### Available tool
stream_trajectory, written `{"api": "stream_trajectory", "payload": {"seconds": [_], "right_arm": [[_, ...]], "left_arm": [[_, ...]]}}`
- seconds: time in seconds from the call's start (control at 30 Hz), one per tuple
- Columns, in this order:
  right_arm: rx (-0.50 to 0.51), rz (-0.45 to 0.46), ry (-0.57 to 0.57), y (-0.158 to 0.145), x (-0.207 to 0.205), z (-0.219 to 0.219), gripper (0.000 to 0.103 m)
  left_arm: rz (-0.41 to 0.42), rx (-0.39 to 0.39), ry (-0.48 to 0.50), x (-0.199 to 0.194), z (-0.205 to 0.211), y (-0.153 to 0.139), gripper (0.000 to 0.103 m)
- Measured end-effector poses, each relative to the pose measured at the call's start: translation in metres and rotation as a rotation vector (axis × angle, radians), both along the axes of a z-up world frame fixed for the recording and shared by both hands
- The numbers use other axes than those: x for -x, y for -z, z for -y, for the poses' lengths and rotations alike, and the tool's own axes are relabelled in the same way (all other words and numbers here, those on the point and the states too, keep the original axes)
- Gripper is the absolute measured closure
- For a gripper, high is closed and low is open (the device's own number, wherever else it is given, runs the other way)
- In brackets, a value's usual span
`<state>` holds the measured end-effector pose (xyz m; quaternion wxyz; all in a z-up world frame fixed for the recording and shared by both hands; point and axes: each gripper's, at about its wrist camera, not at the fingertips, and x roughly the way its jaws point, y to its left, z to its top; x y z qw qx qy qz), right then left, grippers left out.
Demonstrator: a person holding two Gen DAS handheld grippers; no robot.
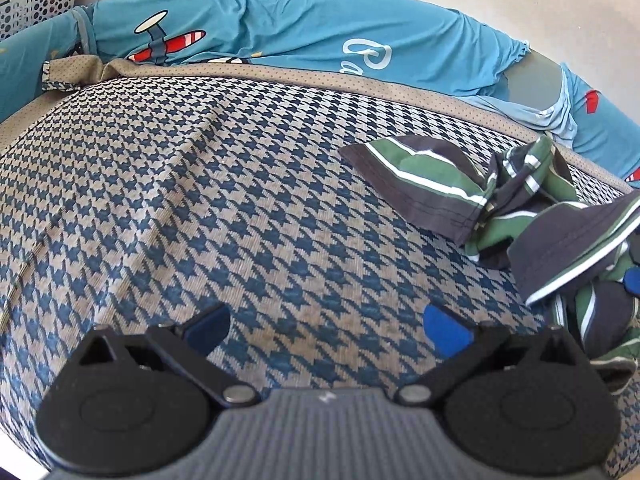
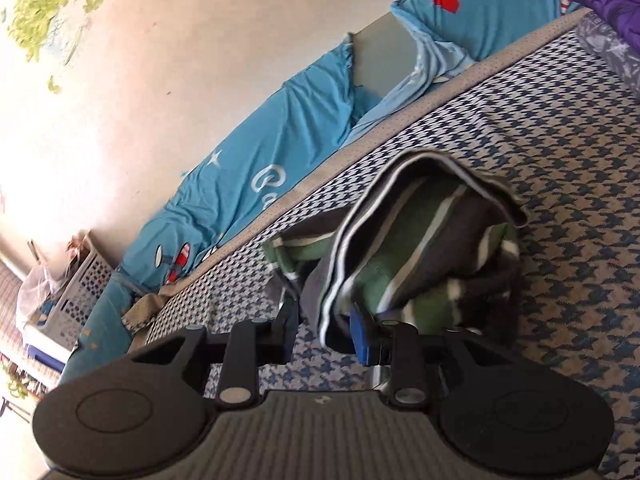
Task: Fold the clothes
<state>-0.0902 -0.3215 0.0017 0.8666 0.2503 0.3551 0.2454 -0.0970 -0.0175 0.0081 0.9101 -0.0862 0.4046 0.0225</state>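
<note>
The left wrist view sits close over the bed [image 1: 200, 200], looking steeply down past its own fingers [image 1: 448, 330] toward the blue bolster [image 1: 280, 20] along the far edge by the wall. The right wrist view is rolled sideways, lower and flatter, very near the striped garment [image 2: 420, 248], facing the same wall. Both share the garment [image 1: 460, 188], the bolster [image 2: 248, 184], the houndstooth cover and the basket [image 1: 36, 0] at far left [image 2: 76, 292]

Woven houndstooth cover [image 1: 240, 184] coarse and matt; striped garment [image 2: 432, 248] soft knit cloth; basket [image 1: 36, 0] perforated plastic.
</note>
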Motion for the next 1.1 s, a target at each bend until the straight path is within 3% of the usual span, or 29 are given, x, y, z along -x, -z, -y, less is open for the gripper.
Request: {"api": "stream_trajectory", "payload": {"seconds": [0.17,0.63,0.7,0.83,1.03,1.1], "right_arm": [[0.136,0.04,-0.058,0.011,0.002,-0.037,0.075],[0.312,0.043,0.037,0.043,-0.026,-0.075,0.07],[0.292,0.036,0.058,0.047,-0.031,-0.076,0.071],[0.287,0.04,0.068,0.048,-0.035,-0.08,0.094],[0.144,0.058,-0.015,0.025,-0.041,-0.081,0.097],[0.042,0.038,-0.052,0.012,-0.05,-0.077,0.097]], "left_arm": [[-0.008,-0.015,0.002,-0.001,-0.001,0.0,0.0],[-0.02,-0.01,0.001,-0.005,-0.011,0.005,0.0],[-0.017,-0.018,0.002,-0.004,-0.012,0.005,0.0],[-0.007,-0.032,-0.004,-0.003,-0.012,0.004,0.0],[0.024,-0.022,-0.027,0.0,-0.019,-0.004,0.0],[0.035,-0.011,-0.035,0.001,-0.022,-0.008,0.0]]}}
